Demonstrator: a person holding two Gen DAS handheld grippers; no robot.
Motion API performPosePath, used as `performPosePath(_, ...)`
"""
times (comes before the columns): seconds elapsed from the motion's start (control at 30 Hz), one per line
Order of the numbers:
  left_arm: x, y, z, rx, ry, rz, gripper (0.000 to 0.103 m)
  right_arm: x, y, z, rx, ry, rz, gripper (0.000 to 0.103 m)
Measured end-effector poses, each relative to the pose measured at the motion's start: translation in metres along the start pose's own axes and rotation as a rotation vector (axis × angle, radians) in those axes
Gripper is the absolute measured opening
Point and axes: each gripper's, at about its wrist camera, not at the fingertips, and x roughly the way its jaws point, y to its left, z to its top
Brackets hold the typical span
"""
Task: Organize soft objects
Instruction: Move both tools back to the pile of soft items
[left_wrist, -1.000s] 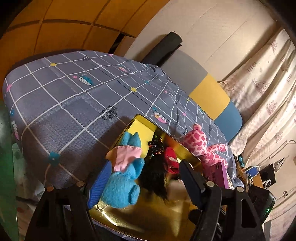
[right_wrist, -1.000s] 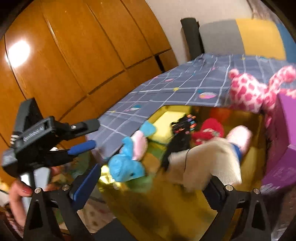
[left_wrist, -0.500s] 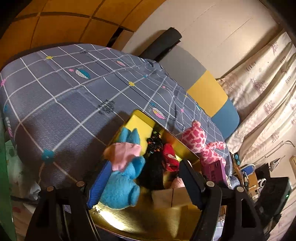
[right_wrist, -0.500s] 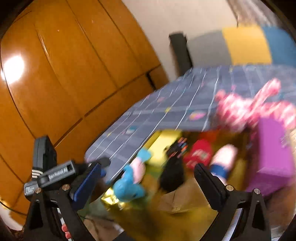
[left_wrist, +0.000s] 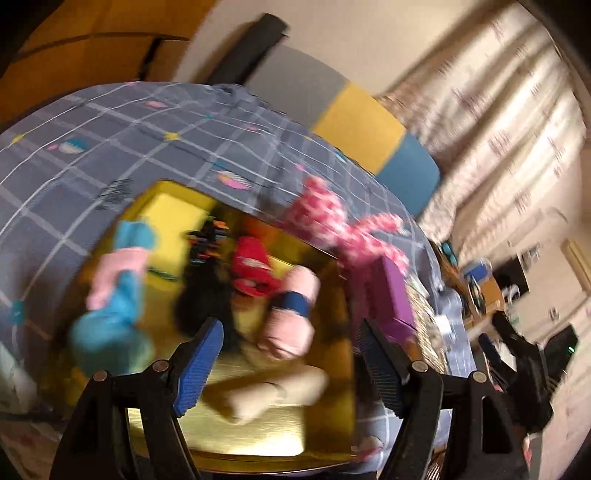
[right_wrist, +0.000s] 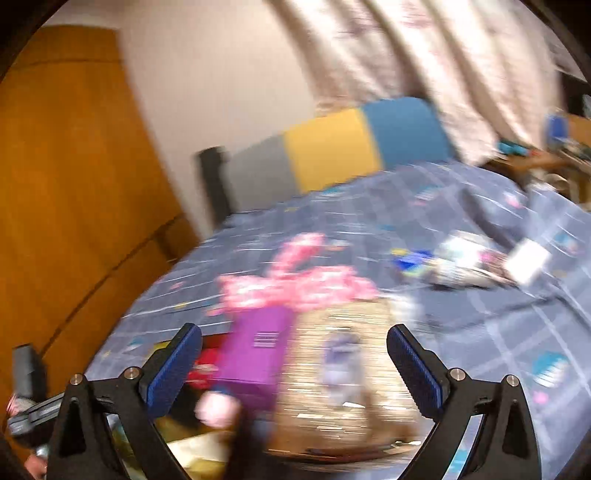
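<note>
Black hand-held gripper (left_wrist: 290, 354), blue pads (left_wrist: 197, 369)

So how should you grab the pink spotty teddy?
Probably by the long arm of the pink spotted plush, reaching from the tray side. The arm sticks out thin and clear on the bedspread, easier than its round body. Both grippers look open.

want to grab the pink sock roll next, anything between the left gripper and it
Nothing visible: the pink sock roll lies on the gold tray just ahead of the open left gripper, with the black toy beside it.
</note>
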Motion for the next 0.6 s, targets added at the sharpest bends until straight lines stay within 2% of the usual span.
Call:
performPosePath(0.1, 0.011, -0.031, -0.005, 0.067, 0.026, -0.026, 0.076, -0.003, -0.053, 0.000, 0.083, 0.029, -0.106, 0.100)
performPosePath(0.27, 0.032, -0.087, -0.013, 0.184, 0.083, -0.076, 0.076, 0.005, -0.129, -0.011, 0.169, 0.094, -0.243, 0.093)
performPosePath(0.43, 0.049, -0.136, -0.023, 0.288, 0.125, -0.127, 0.076, 0.027, -0.196, -0.010, 0.251, 0.146, -0.313, 0.089)
performPosePath(0.6, 0.064, -0.173, -0.032, 0.349, 0.148, -0.147, 0.076, 0.049, -0.244, 0.017, 0.328, 0.109, -0.362, 0.089)
